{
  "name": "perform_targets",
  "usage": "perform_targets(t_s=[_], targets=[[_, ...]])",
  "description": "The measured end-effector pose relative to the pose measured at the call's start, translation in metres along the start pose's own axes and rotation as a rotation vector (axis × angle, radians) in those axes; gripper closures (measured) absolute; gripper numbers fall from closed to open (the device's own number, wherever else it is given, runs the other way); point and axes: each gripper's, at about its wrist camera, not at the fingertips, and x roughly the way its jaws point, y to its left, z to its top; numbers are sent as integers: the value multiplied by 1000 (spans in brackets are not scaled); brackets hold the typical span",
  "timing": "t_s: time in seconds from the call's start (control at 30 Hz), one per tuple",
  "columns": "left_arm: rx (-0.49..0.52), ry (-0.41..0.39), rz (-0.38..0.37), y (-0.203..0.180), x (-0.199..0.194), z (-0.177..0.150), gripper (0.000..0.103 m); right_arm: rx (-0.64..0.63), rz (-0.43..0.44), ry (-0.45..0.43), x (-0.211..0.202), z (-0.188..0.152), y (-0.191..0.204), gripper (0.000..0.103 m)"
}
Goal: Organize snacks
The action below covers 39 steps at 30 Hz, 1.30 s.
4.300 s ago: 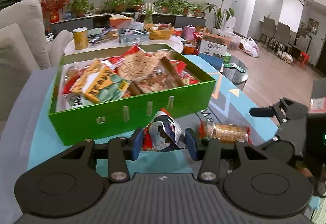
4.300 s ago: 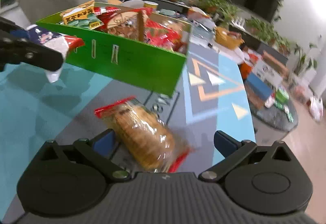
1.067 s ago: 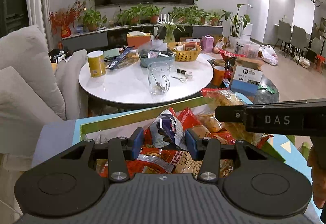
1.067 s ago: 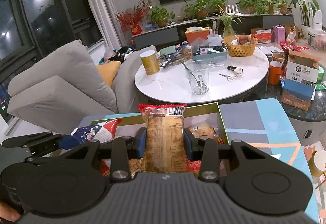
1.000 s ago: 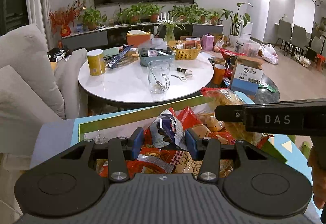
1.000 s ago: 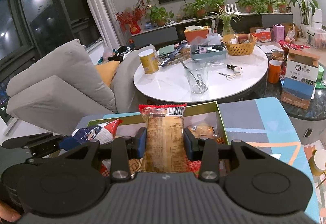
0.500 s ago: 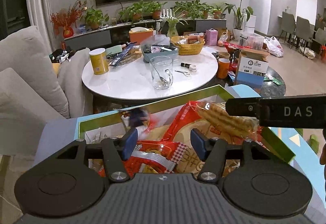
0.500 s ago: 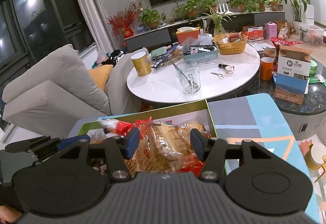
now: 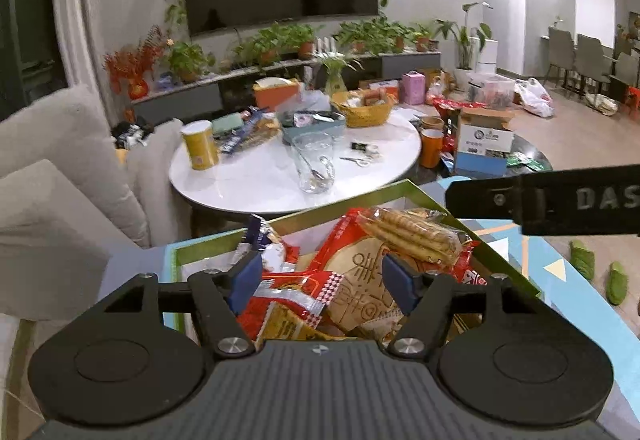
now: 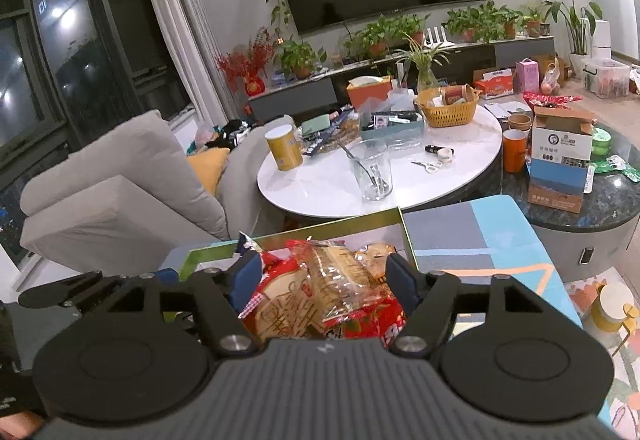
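Snacks (image 9: 352, 280) lay heaped in your green box (image 9: 404, 187), which sat on the blue-patterned top (image 10: 508, 224), piled above the rim. Going L to R: the blue-and-red pouch (image 9: 260, 236) stood tipped up by the box's far-left corner, then the round tan wafer pack (image 9: 360, 280) lay mid-heap, then the biscuit sleeve (image 9: 408, 234) on top toward the far-right edge. Your left gripper (image 9: 322, 278) hung over the heap w/ jaws spread, holding nothing; your right gripper (image 10: 323, 276) was likewise agape and empty above the sleeve. I'd judge all of it light, crinkly, slick film; the biscuits prob. brittle, so pinch the sleeve across its middle, softly, or by a crimped end. Its long axis ran from near-right to far-left in the left view, roughly level.
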Motion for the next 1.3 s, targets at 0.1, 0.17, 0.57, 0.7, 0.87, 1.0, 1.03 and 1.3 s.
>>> perform_targets(t_s=[0.1,0.17,0.57,0.7,0.87,1.0,1.03,1.3], targets=[[4,-40,33,-5,-20,-4,33,-8,-2,-29,-15,-4,5,43],[7,-63,51,-8,-34,-7,32,-39,-5,-46,-25,-7,11,43],[-54,-91,126,-18,-106,-35,25,-99,-18,-134,-79,-37,27,43],[-81,-84,133,-21,-124,-51,25,-78,-25,-120,-85,-50,25,43],[-111,-62,109,-22,-144,-70,25,-43,-20,-115,-94,-65,22,43],[-125,-61,108,-22,-155,-82,25,-59,-42,-122,-102,-75,26,43],[-129,-61,104,-22,-157,-85,25,-62,-43,-121,-103,-77,27,43],[-148,-53,112,-20,-168,-101,25,-88,-52,-127,-111,-94,35,43]])
